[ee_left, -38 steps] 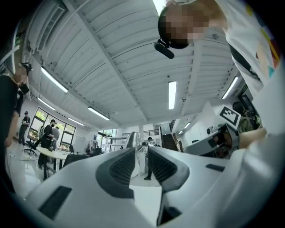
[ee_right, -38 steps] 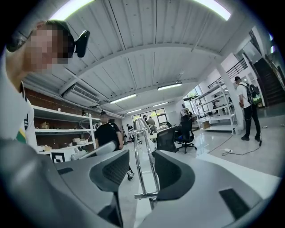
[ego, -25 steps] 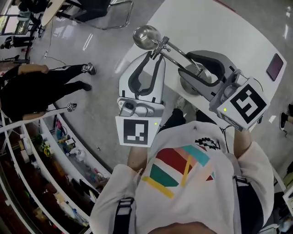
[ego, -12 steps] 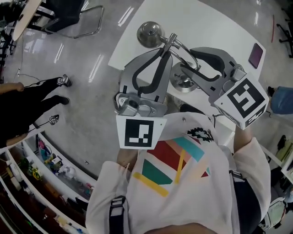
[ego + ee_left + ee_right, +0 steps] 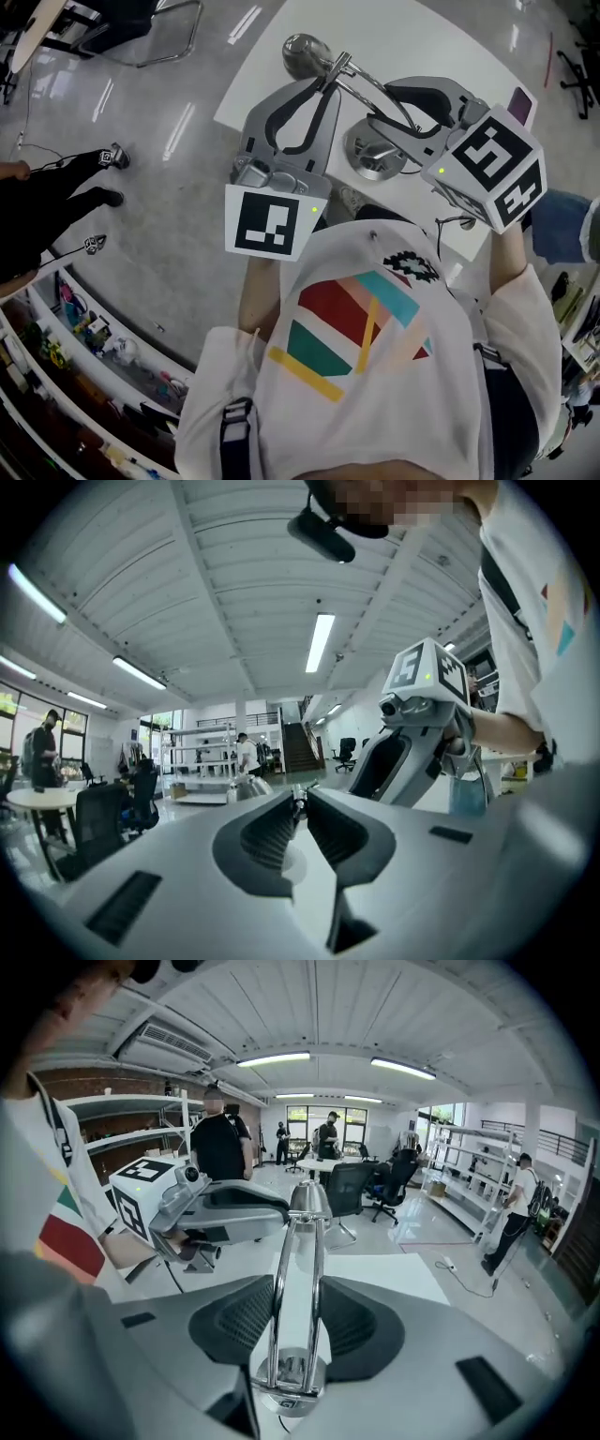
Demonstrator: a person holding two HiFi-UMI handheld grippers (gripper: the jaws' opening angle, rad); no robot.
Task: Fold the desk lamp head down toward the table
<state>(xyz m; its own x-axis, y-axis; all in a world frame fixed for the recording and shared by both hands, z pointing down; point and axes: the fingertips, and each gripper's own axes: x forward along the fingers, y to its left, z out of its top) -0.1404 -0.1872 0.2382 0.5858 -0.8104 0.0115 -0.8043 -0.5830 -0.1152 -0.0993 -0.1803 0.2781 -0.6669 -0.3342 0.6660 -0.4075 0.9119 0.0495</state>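
Note:
A chrome desk lamp stands on the white table [image 5: 441, 37]. Its dome head [image 5: 305, 52] is at the far end, and its round base [image 5: 375, 155] is close to me. My left gripper [image 5: 330, 82] is shut on the lamp's joint [image 5: 339, 67] just behind the head. In the left gripper view that gripper [image 5: 300, 803] pinches the small metal joint, with the head [image 5: 246, 785] showing beyond. My right gripper [image 5: 380, 111] is shut on the lamp's arm of two chrome rods [image 5: 298, 1279], above the base [image 5: 291, 1382]. The rods run up to the head [image 5: 309, 1199].
A purple flat object [image 5: 520, 103] lies on the table's right part. The table's near edge is just past the lamp base. An office chair [image 5: 141, 28] stands on the floor at the far left. A person in black [image 5: 37, 197] is at the left, and shelves [image 5: 84, 356] stand beside me.
The head view has shifted, and the lamp and table now sit higher in it. Both grippers keep their hold. The right gripper's marker cube has swung up and to the right.

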